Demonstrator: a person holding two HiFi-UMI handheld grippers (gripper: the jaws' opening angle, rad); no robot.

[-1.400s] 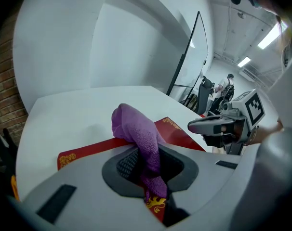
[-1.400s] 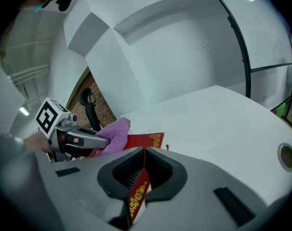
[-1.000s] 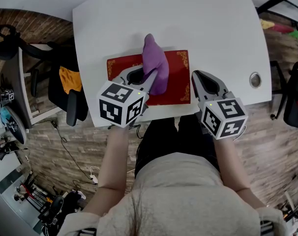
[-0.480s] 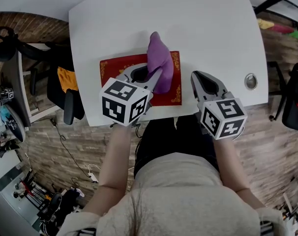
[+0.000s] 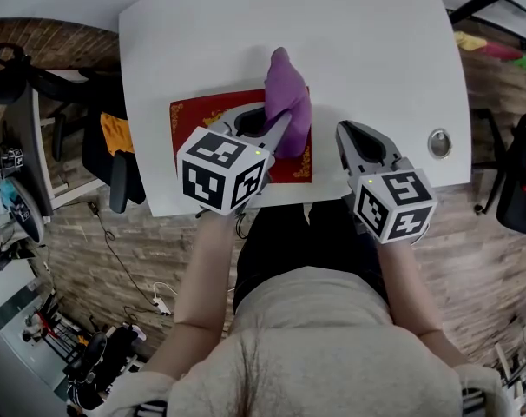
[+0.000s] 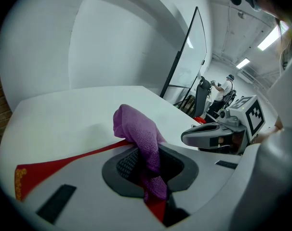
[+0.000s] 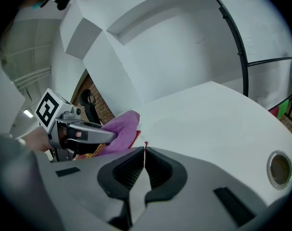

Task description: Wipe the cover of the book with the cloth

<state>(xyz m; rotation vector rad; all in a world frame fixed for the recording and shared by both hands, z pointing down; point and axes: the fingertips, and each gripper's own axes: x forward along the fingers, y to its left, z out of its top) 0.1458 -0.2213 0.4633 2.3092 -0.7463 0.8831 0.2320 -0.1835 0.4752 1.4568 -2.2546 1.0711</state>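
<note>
Two grippers: left gripper point(image 5: 279, 134) clamps the cloth point(image 5: 289, 98); right gripper point(image 5: 344, 132), jaws together, empty, waits just beside the book point(image 5: 192, 116).
Cloth: bunched, resting on the book's right half — held for wiping.
Book: flat near the front edge of the table point(image 5: 376, 33) — within easy reach.
</note>
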